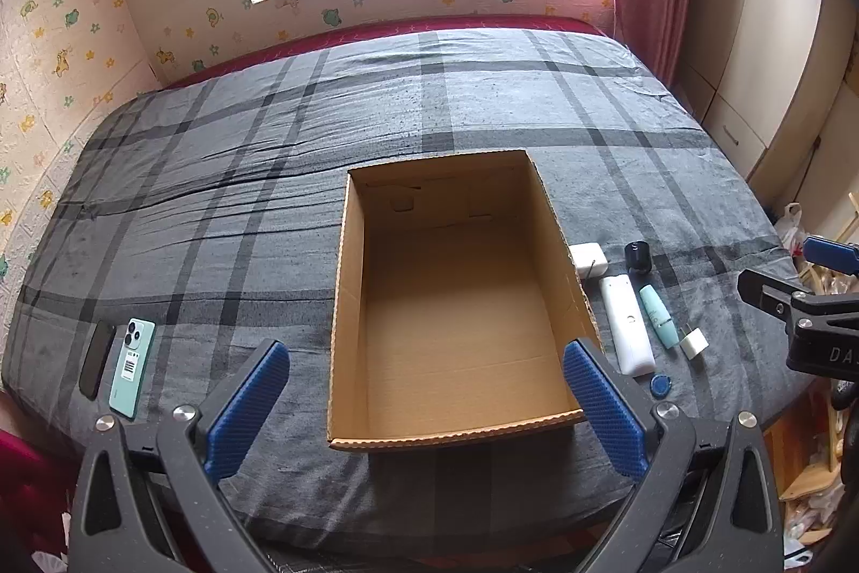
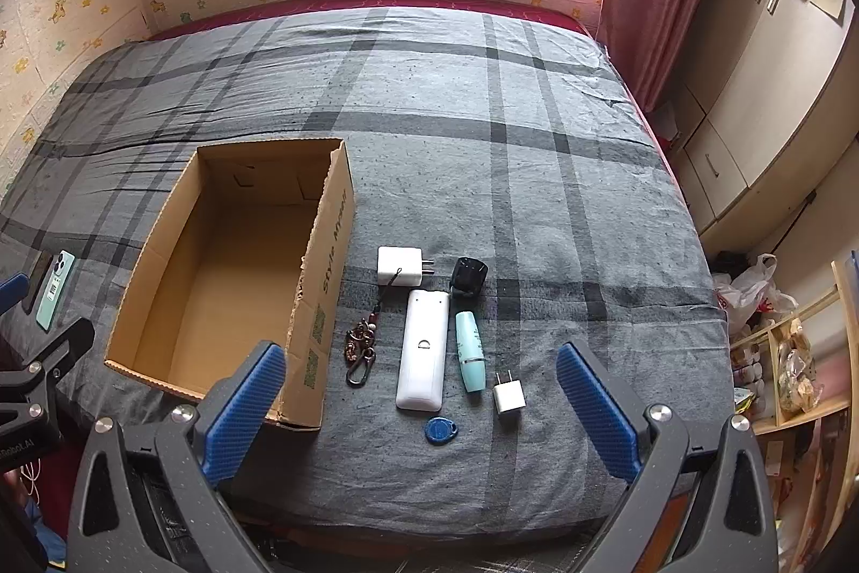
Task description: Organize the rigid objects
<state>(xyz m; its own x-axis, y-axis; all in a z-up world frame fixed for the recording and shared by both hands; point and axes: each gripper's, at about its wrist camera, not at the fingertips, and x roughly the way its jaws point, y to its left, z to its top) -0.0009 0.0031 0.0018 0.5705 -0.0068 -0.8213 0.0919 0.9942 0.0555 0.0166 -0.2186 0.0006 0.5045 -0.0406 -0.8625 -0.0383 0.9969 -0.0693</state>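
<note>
An open cardboard box [image 2: 225, 283] sits on the bed [image 2: 537, 197] near its front edge, its side printed "Style", the next word unclear. Beside it toward the right edge lie a white remote [image 2: 422, 350], two white chargers [image 2: 400, 266], a teal tube [image 2: 470, 350], a blue tag [image 2: 441, 429] and a keychain [image 2: 361, 347]. A teal phone [image 1: 132, 366] with a barcode sticker lies near the left corner. The left claw [image 1: 424, 417] and right claw [image 2: 421, 417] both gape wide, empty.

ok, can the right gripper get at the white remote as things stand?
Probably yes: right gripper is open, white remote lies flat on the bed just ahead between its fingers, top uncovered. Teal tube lies close alongside.
</note>
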